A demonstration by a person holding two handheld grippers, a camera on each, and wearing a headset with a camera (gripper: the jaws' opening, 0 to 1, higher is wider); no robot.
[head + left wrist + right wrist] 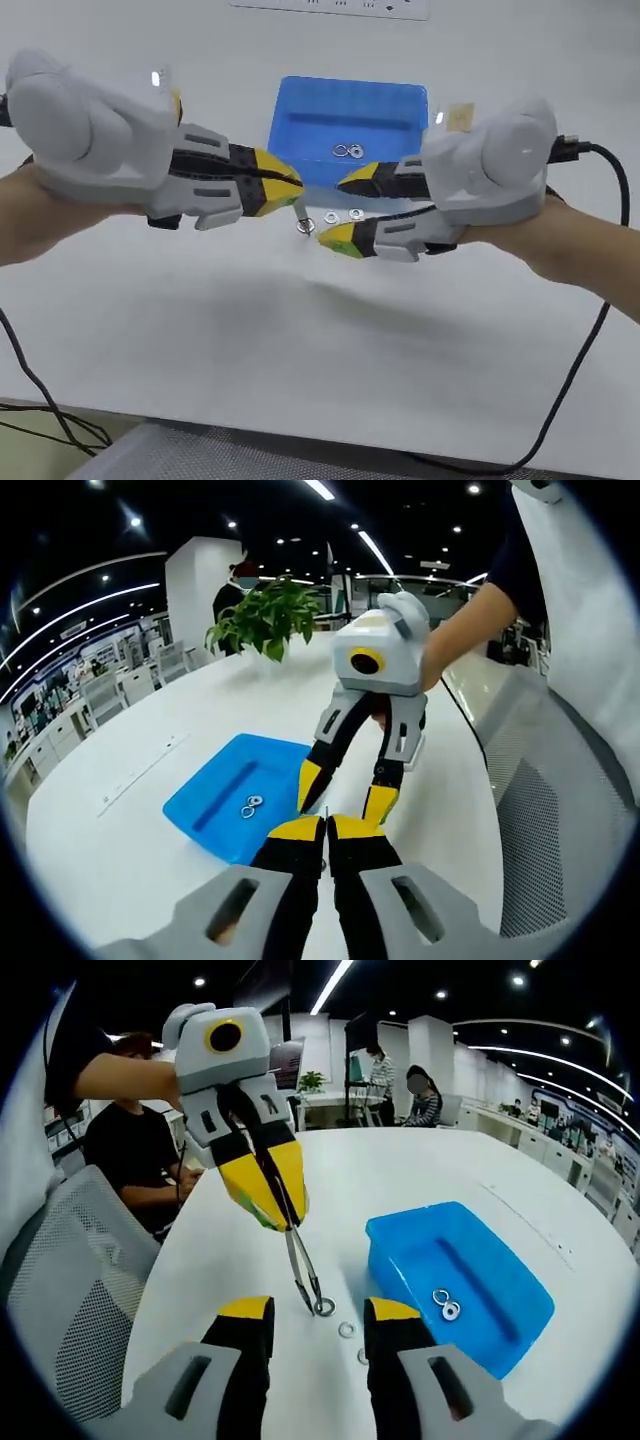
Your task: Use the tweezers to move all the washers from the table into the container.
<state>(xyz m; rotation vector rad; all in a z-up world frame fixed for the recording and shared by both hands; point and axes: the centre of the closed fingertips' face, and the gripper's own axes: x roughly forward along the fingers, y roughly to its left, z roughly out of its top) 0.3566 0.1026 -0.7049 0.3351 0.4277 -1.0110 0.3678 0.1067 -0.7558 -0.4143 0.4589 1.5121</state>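
My left gripper (290, 186) is shut on thin metal tweezers (300, 210), which point down at the white table. Their tips (316, 1303) meet a washer (324, 1307); I cannot tell whether it is pinched or lies on the table. Two more washers (331, 217) (356, 214) lie just right of it. My right gripper (343, 210) stands open beside them with nothing between its fingers. The blue container (300, 105) sits behind, with two washers (348, 151) inside. In the left gripper view the shut gripper (325, 832) faces the right gripper (343, 798) and the container (215, 810).
The white table (300, 340) runs wide toward me. A black cable (590, 330) hangs off the right gripper, and more cables (40, 400) trail at the left edge. A mesh chair (70, 1270) stands beside the table, with people seated beyond it.
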